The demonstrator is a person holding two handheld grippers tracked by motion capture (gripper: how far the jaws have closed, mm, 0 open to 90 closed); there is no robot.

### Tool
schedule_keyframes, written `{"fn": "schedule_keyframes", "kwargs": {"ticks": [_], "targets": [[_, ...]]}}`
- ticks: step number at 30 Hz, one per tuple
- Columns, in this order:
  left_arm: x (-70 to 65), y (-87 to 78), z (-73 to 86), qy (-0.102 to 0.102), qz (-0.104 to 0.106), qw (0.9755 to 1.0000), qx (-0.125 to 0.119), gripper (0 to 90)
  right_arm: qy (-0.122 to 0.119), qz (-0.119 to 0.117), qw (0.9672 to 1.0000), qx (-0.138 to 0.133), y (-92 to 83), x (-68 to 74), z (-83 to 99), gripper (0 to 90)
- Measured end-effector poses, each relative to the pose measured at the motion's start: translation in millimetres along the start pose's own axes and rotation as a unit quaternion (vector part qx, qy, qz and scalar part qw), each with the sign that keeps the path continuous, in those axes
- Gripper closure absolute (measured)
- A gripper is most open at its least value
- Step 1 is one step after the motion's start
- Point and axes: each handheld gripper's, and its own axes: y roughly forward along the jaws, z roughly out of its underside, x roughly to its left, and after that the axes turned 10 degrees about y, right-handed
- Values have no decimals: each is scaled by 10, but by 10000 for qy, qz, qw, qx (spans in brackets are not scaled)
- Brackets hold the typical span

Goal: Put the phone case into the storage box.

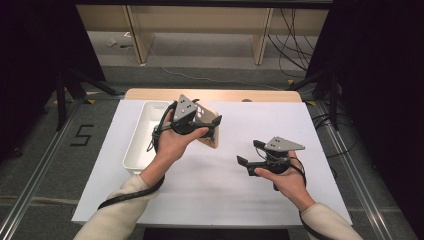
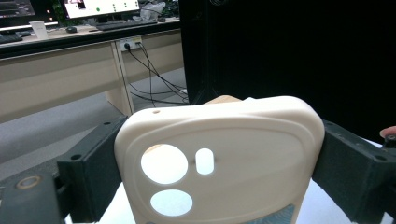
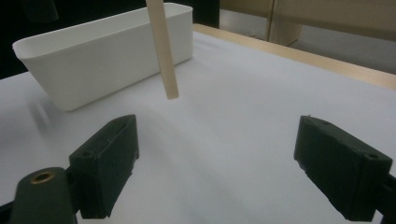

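Grip check first: our left gripper [image 2: 219, 172] has its jaws clamped on the two side edges of a cream phone case [image 2: 219, 154], holding it up off the surface, camera cutouts facing the gripper's camera. Right gripper [image 1: 246, 164] is spread wide with nothing in it, hovering low over the white surface [image 1: 215, 185]. The white bin [image 1: 142, 135] sits just beyond the left hand (case is near it, not over it as far as we can tell). Looks like the carry step; next we'd need to swing left over the bin and release.
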Motion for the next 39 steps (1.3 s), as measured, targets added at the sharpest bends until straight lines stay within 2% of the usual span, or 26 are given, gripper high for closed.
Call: {"fn": "schedule_keyframes", "kwargs": {"ticks": [39], "targets": [[245,-168,-109,-78,-287,9995,59,101,35,34,10000,-61,-150,-34,77,149]]}}
